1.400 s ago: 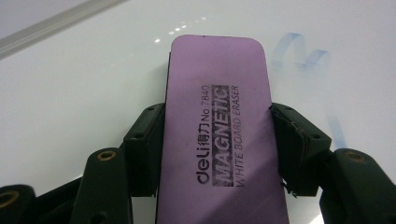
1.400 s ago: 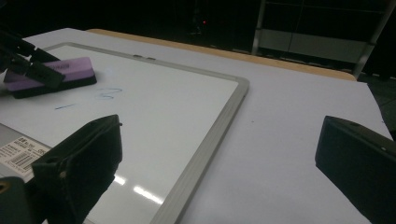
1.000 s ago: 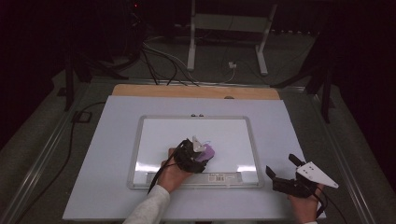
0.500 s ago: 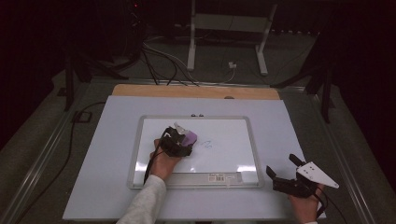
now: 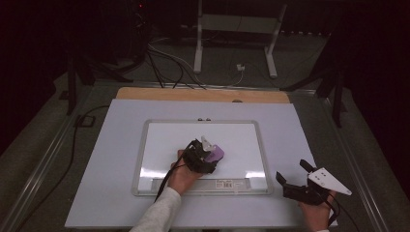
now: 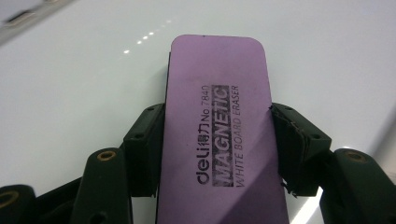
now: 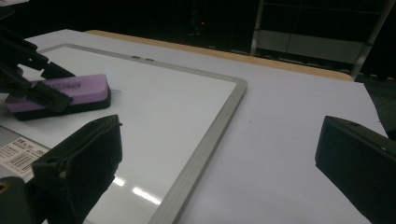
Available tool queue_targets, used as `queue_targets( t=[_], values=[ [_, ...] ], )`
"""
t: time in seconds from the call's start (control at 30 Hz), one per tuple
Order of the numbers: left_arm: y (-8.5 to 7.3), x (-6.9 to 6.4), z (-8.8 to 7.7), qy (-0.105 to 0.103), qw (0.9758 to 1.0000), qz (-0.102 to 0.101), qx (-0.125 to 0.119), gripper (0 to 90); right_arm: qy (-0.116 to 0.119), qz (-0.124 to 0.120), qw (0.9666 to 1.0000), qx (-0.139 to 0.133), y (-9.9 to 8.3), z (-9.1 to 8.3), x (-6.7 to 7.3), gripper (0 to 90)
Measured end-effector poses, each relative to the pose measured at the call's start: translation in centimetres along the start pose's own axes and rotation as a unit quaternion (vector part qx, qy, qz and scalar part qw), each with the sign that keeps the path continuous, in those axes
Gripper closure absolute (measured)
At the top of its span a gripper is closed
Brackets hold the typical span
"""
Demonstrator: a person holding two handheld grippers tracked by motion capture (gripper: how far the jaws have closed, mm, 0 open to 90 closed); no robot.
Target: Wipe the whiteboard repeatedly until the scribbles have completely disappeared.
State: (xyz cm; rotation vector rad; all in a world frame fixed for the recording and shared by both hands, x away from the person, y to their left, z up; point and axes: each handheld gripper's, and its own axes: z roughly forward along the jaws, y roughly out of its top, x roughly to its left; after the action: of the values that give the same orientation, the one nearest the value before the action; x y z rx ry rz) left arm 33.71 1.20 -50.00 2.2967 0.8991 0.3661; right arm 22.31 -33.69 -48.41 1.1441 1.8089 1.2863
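Observation:
A purple magnetic whiteboard eraser (image 6: 219, 126) lies flat on the whiteboard (image 5: 164, 140), and my left gripper (image 5: 209, 155) is shut on its two long sides. In the high view the eraser (image 5: 215, 153) sits near the board's middle, slightly toward the near edge. In the right gripper view the eraser (image 7: 70, 91) and the left jaws show at far left. My right gripper (image 5: 295, 178) rests at the table's near right, off the board, jaws open with nothing between them (image 7: 219, 154).
The whiteboard's grey frame (image 7: 219, 121) runs between the two grippers. A barcode label (image 5: 227, 184) sits on the board's near edge. The white table sheet (image 5: 290, 130) spreads around the board. Stands and cables (image 5: 164, 63) lie on the floor beyond the table.
My left gripper swept the eraser left across the board, then back right toward the middle. The right gripper has not moved.

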Motion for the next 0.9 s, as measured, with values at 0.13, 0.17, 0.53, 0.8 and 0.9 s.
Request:
queue_targets(
  t=[0.13, 0.17, 0.53, 0.8, 0.9],
  values=[
    [0.0, 2.1, 0.1, 0.034, 0.999, -0.029, 0.002, 41.8, -0.001, 0.001, 1.0, 0.0, 0.0, 0.0, 0.0, 0.7],
    [0.0, 2.7, 0.1, 0.045, 0.9983, -0.039, 0.003, 41.8, -0.001, 0.0, 1.0, 0.0, 0.0, 0.0, 0.0, 0.7],
    [0.6, 3.4, 0.7, 0.055, 0.9966, -0.06, 0.008, 41.8, 0.0, 0.0, 1.0, 0.0, 0.0, 0.1, 0.0, 0.7],
    [1.1, 0.4, 1.0, -0.002, 0.9996, -0.026, 0.006, 41.8, 0.001, 0.0, 1.0, 0.0, 0.0, 0.1, 0.1, 0.7],
    [1.3, -0.7, 1.1, -0.006, 0.9999, -0.009, 0.002, 41.8, 0.001, -0.001, 1.0, 0.0, 0.0, 0.1, 0.1, 0.7]
  ],
)
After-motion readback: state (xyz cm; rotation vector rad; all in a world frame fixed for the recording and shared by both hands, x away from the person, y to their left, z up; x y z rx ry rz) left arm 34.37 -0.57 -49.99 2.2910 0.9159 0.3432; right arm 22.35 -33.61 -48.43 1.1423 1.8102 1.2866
